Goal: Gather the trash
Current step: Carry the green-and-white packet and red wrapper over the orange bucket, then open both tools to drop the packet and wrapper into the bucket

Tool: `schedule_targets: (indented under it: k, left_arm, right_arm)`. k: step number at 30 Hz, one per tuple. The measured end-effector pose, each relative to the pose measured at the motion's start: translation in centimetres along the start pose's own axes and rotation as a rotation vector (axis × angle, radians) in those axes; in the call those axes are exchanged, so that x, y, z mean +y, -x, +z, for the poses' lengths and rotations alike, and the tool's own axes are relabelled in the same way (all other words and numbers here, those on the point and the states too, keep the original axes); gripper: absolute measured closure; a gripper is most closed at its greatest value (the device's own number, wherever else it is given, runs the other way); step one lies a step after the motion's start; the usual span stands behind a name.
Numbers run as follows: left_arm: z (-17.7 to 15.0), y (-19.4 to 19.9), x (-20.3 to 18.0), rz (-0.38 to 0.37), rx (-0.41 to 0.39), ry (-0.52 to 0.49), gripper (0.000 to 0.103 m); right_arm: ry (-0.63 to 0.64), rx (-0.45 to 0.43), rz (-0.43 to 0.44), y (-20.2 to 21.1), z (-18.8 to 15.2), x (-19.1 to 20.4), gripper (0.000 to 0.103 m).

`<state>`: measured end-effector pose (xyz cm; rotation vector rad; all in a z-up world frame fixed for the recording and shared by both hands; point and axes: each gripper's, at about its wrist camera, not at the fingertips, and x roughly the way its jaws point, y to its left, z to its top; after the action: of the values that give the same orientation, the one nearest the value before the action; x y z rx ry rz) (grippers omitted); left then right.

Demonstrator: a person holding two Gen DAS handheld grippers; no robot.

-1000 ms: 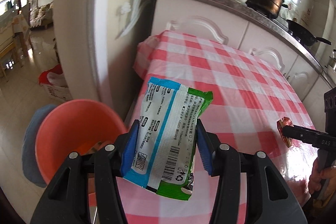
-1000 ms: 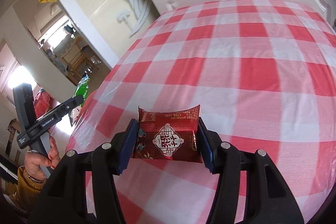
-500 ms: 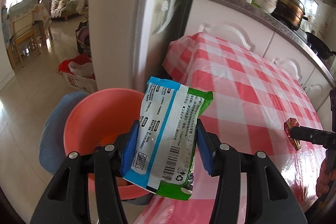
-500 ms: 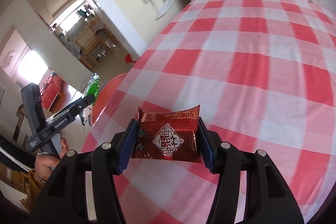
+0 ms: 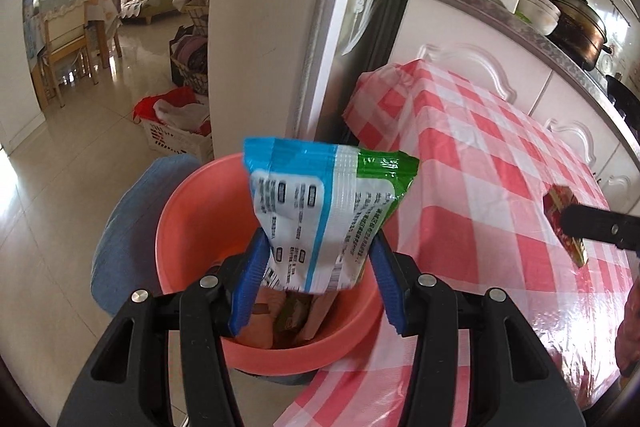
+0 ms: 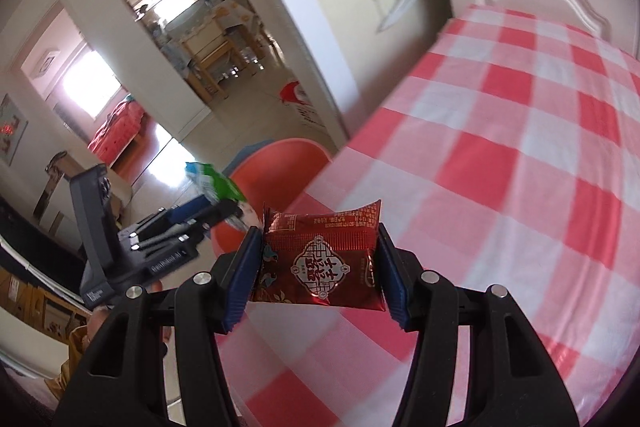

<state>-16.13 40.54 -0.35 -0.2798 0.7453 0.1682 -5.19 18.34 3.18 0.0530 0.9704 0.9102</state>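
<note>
My left gripper (image 5: pixel 320 267) is shut on a blue, white and green snack wrapper (image 5: pixel 324 203), held upright right over the orange bin (image 5: pixel 188 211) beside the table's corner. Several wrappers lie in the bin's bottom. My right gripper (image 6: pixel 318 267) is shut on a red foil packet (image 6: pixel 320 259) above the red-and-white checked tablecloth (image 6: pixel 500 163), near the table's left edge. In the right wrist view the orange bin (image 6: pixel 276 167) shows past that edge, with the left gripper (image 6: pixel 212 211) and its green wrapper over it. The red packet (image 5: pixel 564 223) also shows at the left wrist view's right side.
A blue cushion or stool (image 5: pixel 132 227) sits under and behind the bin. A white basket of cloths (image 5: pixel 176 131) stands on the tiled floor beyond. White cabinets (image 5: pixel 472 67) and a counter with pots (image 5: pixel 576 27) line the table's far side. A wall corner (image 5: pixel 260 27) rises behind the bin.
The left gripper has carried its wrapper off the table to above the orange bin. The right gripper has moved left across the tablecloth with the red packet, toward the table's edge.
</note>
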Motion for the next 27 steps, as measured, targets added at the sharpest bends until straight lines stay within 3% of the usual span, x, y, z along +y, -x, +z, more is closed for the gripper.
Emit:
schedule_targets:
  k: [17, 20, 22, 24, 27]
  left_arm:
    - [-0.9, -2.6, 3.0, 0.035, 0.051, 0.058, 0.051]
    - [-0.9, -3.2, 3.0, 0.048, 0.061, 0.059, 0.051]
    - [-0.9, -3.6, 3.0, 0.072, 0.07, 0.055, 0.047]
    - [-0.9, -3.8, 3.1, 0.107, 0.068, 0.059, 0.026]
    - [-0.6, -3.4, 3.1, 0.119, 0.046, 0.065, 0.014]
  right_arm:
    - [0.123, 0.051, 0.07, -6.8, 5.0, 6.1, 0.045]
    - [0.137, 0.073, 0.071, -8.5, 5.2, 6.7, 0.041]
    - [0.142, 0.08, 0.045, -9.3, 5.1, 6.7, 0.03]
    - [0.131, 0.085, 0.031, -9.7, 4.9, 6.5, 0.028]
    - [0.102, 0.055, -0.006, -8.8, 4.3, 5.5, 0.019]
